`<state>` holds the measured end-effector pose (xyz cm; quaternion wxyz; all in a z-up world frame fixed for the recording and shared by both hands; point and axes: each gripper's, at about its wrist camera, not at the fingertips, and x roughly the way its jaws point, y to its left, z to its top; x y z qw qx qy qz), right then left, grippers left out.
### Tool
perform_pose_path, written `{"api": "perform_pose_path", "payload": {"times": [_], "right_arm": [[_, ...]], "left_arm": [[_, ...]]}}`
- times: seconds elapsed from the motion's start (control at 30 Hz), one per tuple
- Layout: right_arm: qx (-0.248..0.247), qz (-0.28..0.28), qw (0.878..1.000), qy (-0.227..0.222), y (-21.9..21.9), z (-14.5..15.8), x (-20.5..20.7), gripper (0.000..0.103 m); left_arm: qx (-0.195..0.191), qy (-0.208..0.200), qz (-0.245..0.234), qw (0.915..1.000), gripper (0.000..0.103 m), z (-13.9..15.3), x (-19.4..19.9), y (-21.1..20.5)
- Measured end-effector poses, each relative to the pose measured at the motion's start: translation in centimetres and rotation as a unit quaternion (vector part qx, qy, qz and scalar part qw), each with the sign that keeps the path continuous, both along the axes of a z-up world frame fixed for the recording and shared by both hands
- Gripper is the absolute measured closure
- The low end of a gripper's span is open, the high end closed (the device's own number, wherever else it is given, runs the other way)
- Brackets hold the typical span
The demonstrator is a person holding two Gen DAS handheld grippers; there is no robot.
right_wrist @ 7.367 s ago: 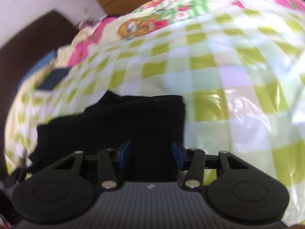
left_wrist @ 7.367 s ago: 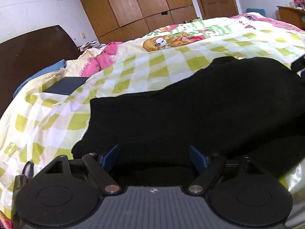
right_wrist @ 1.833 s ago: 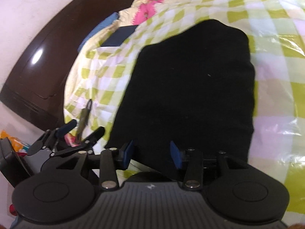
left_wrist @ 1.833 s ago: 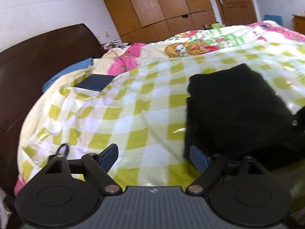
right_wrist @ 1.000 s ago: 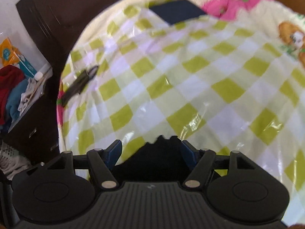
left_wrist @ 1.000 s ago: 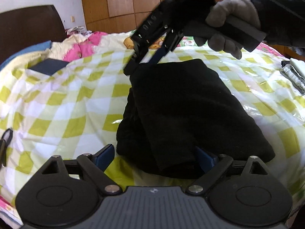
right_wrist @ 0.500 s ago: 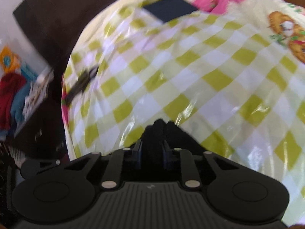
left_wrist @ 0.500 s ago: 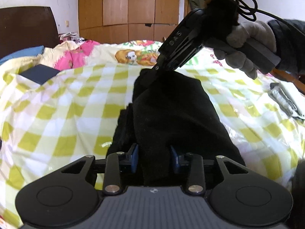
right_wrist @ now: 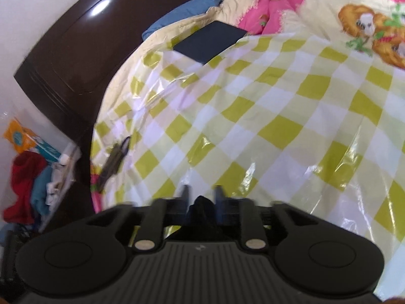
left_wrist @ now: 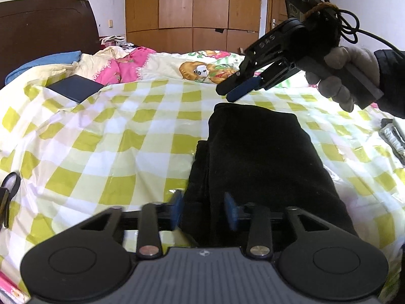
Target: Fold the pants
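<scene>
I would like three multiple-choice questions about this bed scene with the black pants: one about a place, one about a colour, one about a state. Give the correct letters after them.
1. Where do the pants lie?
A. on the checked cover
B. on the floor
C. on the headboard

2. What colour are the cover's checks?
A. red
B. yellow-green
C. blue

3. How are the pants arranged?
A. spread flat at full length
B. hanging from a hook
C. folded into a compact stack

Answers:
1. A: the checked cover shows all around them.
2. B: yellow-green squares alternate with white.
3. C: layered edges show on the stack's left side.
</scene>
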<state>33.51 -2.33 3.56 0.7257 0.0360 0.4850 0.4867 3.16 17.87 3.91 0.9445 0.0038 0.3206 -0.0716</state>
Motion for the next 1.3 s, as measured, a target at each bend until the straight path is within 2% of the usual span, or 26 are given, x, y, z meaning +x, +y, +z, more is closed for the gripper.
{"api": "perform_pose_path", "payload": {"times": [0.03, 0.07, 0.13, 0.17, 0.23, 0.3, 0.33, 0.37, 0.43, 0.5, 0.57, 0.7, 0.83, 0.93, 1.03, 1.1, 1.17, 1.23, 1.3], "right_arm": [[-0.008, 0.015, 1.0, -0.005, 0.3, 0.1, -0.2, 0.05], [-0.018, 0.034, 0.999, -0.008, 0.7, 0.0, -0.5, 0.048], [-0.049, 0.071, 0.996, -0.011, 1.9, -0.6, -1.3, 0.043], [-0.064, 0.081, 0.995, -0.016, 2.3, -1.0, -1.6, 0.042], [-0.098, 0.085, 0.991, -0.03, 3.1, -2.3, -2.3, 0.042], [-0.119, 0.073, 0.99, -0.018, 3.4, -3.5, -2.7, 0.061], [-0.119, 0.066, 0.99, -0.018, 3.1, -3.7, -2.9, 0.073], [-0.112, 0.062, 0.992, -0.02, 2.8, -3.6, -3.2, 0.078], [-0.096, 0.046, 0.994, -0.022, 1.8, -2.5, -3.8, 0.087], [-0.08, 0.033, 0.996, -0.029, 0.9, -1.1, -4.1, 0.089], [-0.067, 0.018, 0.997, -0.035, 0.2, 0.2, -4.1, 0.089], [-0.043, 0.004, 0.998, -0.045, -0.3, 1.5, -3.8, 0.09], [-0.025, -0.022, 0.999, -0.04, 0.4, 0.3, -2.2, 0.09], [-0.036, -0.04, 0.998, -0.018, 1.7, -3.3, -0.5, 0.09], [-0.039, -0.048, 0.998, -0.006, 2.7, -6.9, 0.2, 0.085], [-0.025, -0.062, 0.998, -0.002, 2.6, -7.7, 0.5, 0.08], [-0.017, -0.069, 0.997, 0.002, 2.2, -7.0, 0.6, 0.076], [-0.01, -0.084, 0.996, -0.034, 1.1, -4.8, 0.0, 0.069], [-0.005, -0.105, 0.991, -0.078, -0.6, -2.3, -0.8, 0.062]], "left_arm": [[-0.002, 0.002, -0.002, 1.0, 0.033, 0.0, -0.1, -0.1], [-0.002, 0.002, -0.003, 1.0, 0.027, 0.0, -0.3, -0.2], [0.006, 0.01, -0.011, 0.9999, 0.024, -0.2, -0.5, -0.8], [0.01, 0.016, -0.015, 0.9997, 0.019, -0.5, -0.4, -1.1], [0.017, 0.033, -0.018, 0.9991, 0.016, -1.4, 0.0, -1.8], [0.02, 0.04, -0.016, 0.9989, 0.022, -2.1, 0.4, -2.3], [0.014, 0.042, -0.02, 0.9988, 0.036, -2.1, 0.6, -2.4], [0.001, 0.047, -0.025, 0.9986, 0.052, -2.0, 0.8, -2.3], [-0.006, 0.037, -0.023, 0.999, 0.061, -1.5, 0.8, -2.2], [-0.01, 0.027, -0.023, 0.9993, 0.066, -0.7, 0.8, -1.8], [-0.023, 0.019, -0.023, 0.9993, 0.068, 0.0, 1.0, -1.2], [-0.017, -0.007, -0.02, 0.9996, 0.069, 1.6, 1.2, -0.6], [0.008, -0.015, -0.014, 0.9998, 0.069, 1.2, 2.8, 0.0], [0.024, 0.011, -0.005, 0.9996, 0.068, -0.9, 4.5, 0.5], [0.051, 0.017, 0.004, 0.9985, 0.067, -2.1, 4.6, 0.2], [0.067, 0.016, 0.01, 0.9976, 0.062, -2.3, 4.4, 0.1], [0.068, 0.018, 0.008, 0.9975, 0.06, -2.0, 4.0, 0.4], [0.072, 0.011, 0.008, 0.9973, 0.052, -1.3, 3.4, 0.7], [0.087, 0.004, 0.011, 0.9961, 0.05, -0.7, 2.9, 0.8]]}}
